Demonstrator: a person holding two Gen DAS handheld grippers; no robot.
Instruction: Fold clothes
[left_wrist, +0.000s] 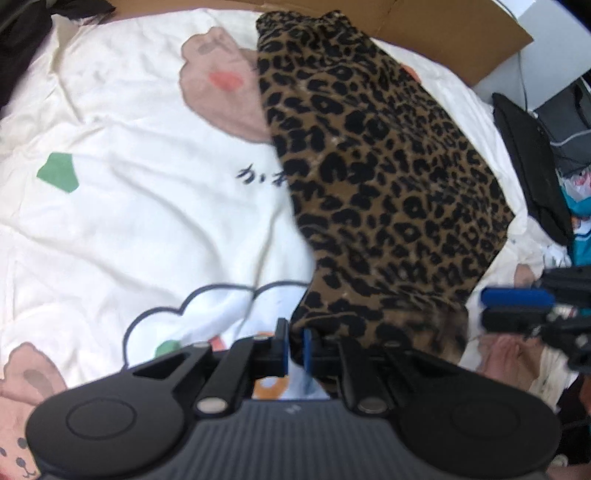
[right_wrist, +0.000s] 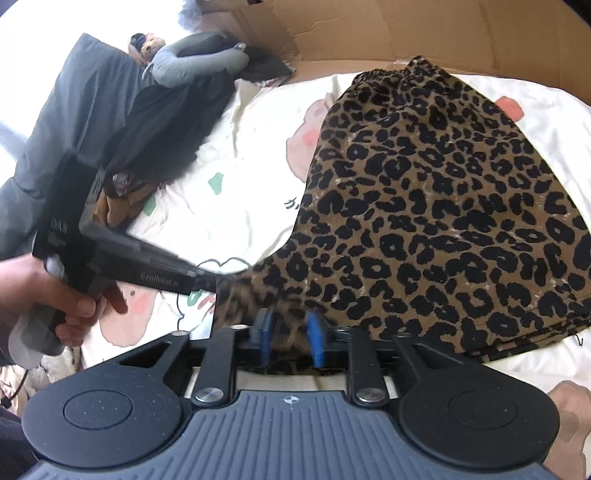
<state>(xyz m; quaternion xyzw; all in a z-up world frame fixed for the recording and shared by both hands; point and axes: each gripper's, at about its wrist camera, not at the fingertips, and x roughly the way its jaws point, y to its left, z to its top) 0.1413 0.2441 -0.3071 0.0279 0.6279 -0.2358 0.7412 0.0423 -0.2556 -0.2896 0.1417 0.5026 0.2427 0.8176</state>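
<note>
A leopard-print garment (left_wrist: 384, 177) lies on a white cartoon-print bedsheet (left_wrist: 129, 206), its gathered waistband at the far end. It also shows in the right wrist view (right_wrist: 436, 206). My left gripper (left_wrist: 295, 349) is nearly closed, pinching the garment's near left corner between its blue pads. My right gripper (right_wrist: 290, 336) has its blue pads a little apart with the garment's near edge bunched between them. The right gripper also shows at the right edge of the left wrist view (left_wrist: 517, 308). The left gripper's body (right_wrist: 122, 258) shows in the right wrist view, held by a hand.
A cardboard sheet (right_wrist: 369, 29) stands along the far side of the bed. Dark clothes and a grey neck pillow (right_wrist: 192, 62) lie at the far left. A black bag (left_wrist: 528, 162) and cables sit off the bed's right side.
</note>
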